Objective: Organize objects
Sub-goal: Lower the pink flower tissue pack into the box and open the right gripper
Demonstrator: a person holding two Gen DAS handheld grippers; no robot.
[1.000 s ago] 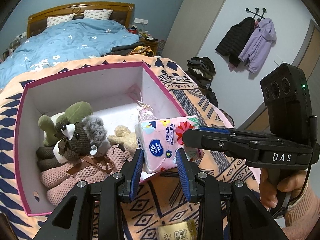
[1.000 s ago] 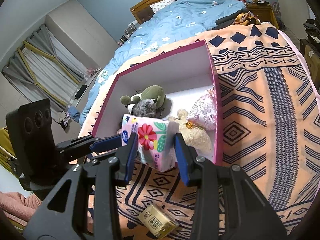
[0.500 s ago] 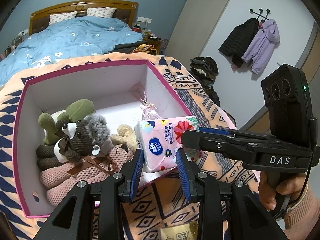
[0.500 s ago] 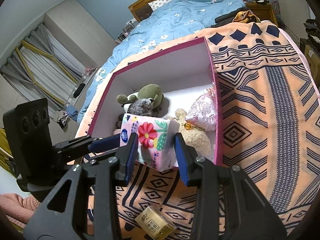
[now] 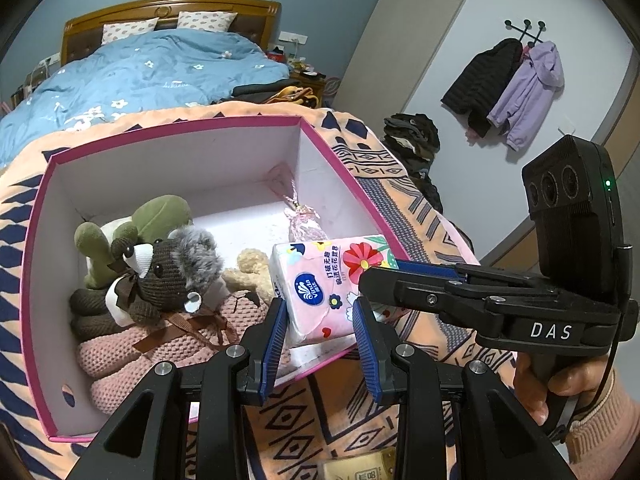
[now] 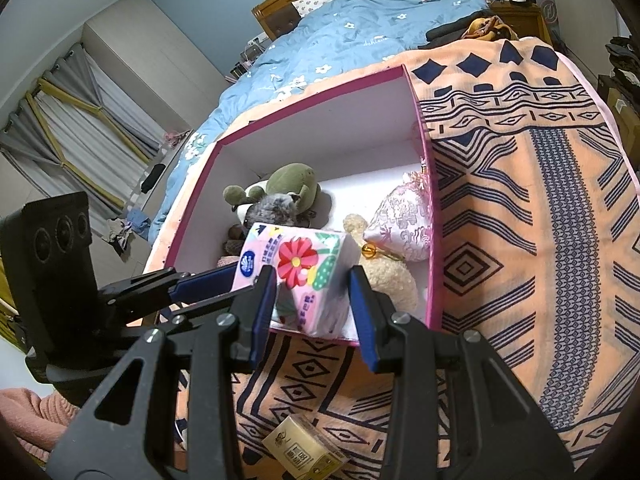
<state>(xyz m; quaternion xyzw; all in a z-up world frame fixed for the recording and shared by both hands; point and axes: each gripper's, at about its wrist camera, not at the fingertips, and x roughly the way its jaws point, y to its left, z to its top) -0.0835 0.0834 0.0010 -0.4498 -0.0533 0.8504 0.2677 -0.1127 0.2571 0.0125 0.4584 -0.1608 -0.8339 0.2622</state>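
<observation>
A pink flowered tissue pack (image 5: pixel 326 286) (image 6: pixel 298 276) hangs over the near rim of a pink-edged white box (image 5: pixel 180 164) (image 6: pixel 434 240). My left gripper (image 5: pixel 320 338) and my right gripper (image 6: pixel 312 314) are both shut on the pack, from two sides. Inside the box lie a brown knitted koala (image 5: pixel 160 276), a green plush (image 5: pixel 160 214) (image 6: pixel 290 182), a pink knitted item (image 5: pixel 160 348), a cream plush (image 6: pixel 384 276) and a brocade pouch (image 6: pixel 404 226).
The box sits on an orange and navy patterned blanket (image 6: pixel 540 220). A small gold carton (image 6: pixel 304 446) lies on the blanket below the grippers. A bed with a blue duvet (image 5: pixel 140 68) stands behind. Coats (image 5: pixel 508 88) hang on the right wall.
Both grippers have carried the tissue pack forward, from in front of the box to over its near rim. The gold carton has slid lower in both views.
</observation>
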